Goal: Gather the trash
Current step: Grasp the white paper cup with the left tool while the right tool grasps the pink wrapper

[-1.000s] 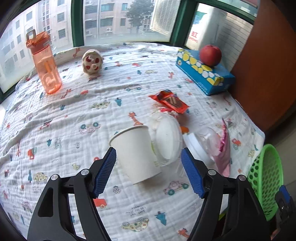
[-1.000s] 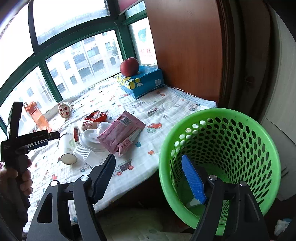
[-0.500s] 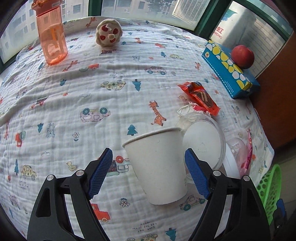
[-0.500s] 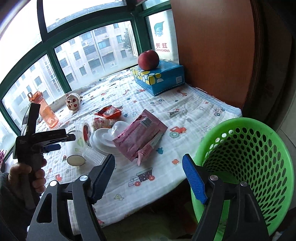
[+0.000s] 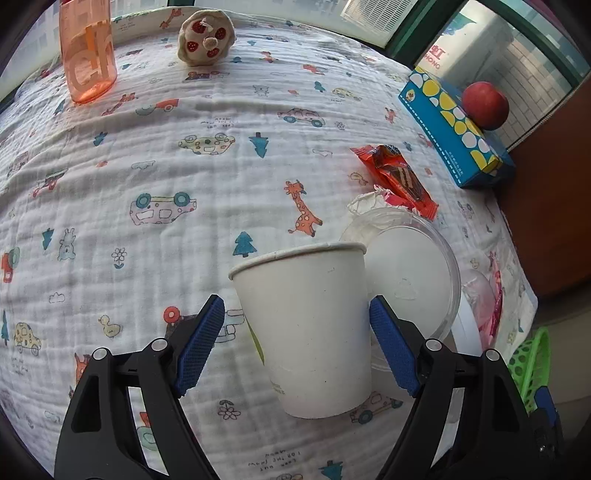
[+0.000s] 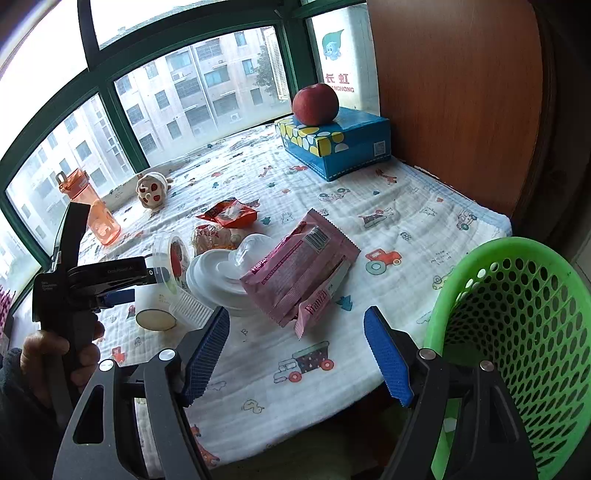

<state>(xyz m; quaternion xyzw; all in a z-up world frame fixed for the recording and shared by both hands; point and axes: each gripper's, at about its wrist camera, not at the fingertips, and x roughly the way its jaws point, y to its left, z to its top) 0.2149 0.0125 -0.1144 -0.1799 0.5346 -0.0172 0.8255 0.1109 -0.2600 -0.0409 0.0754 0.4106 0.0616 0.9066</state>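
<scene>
A: Take the paper cup (image 5: pixel 310 328) as the landmark. What sits left of it?

B: Far to its upper left an orange bottle (image 5: pixel 88 48) stands on the printed blanket (image 5: pixel 192 192) that covers the surface, and a round stuffed toy (image 5: pixel 205 31) lies just right of the bottle, well apart from the cup.

A: And the cup itself?

B: It lies on its side on the blanket, between the blue pads of the left claw (image 5: pixel 295 343). The jaws have just been opening and stand apart. There is a clear gap between the left pad and the cup; the right pad is at the cup's wall, and I cannot tell whether it touches.

A: What lies right of the cup?

B: A clear plastic lid (image 5: pixel 410 273) is just beside it, against its rim. Behind the lid is a red snack wrapper (image 5: pixel 397 177). Further right, at the blanket's edge, a pink wrapper (image 6: pixel 299 273) lies half on a white plastic lid (image 6: pixel 214 277). Far beyond, against the wooden wall, a blue tissue box (image 6: pixel 336 142) carries a red apple (image 6: pixel 316 103).

A: And the right claw?

B: The right claw (image 6: pixel 297 354) hangs over the near edge of the blanket with its jaws apart and nothing between them. The pink wrapper is just beyond it. At its right stands a green basket (image 6: pixel 517 332), off the surface. A person's hand (image 6: pixel 55 354) grips the left claw's handle at the far left of that view.
</scene>
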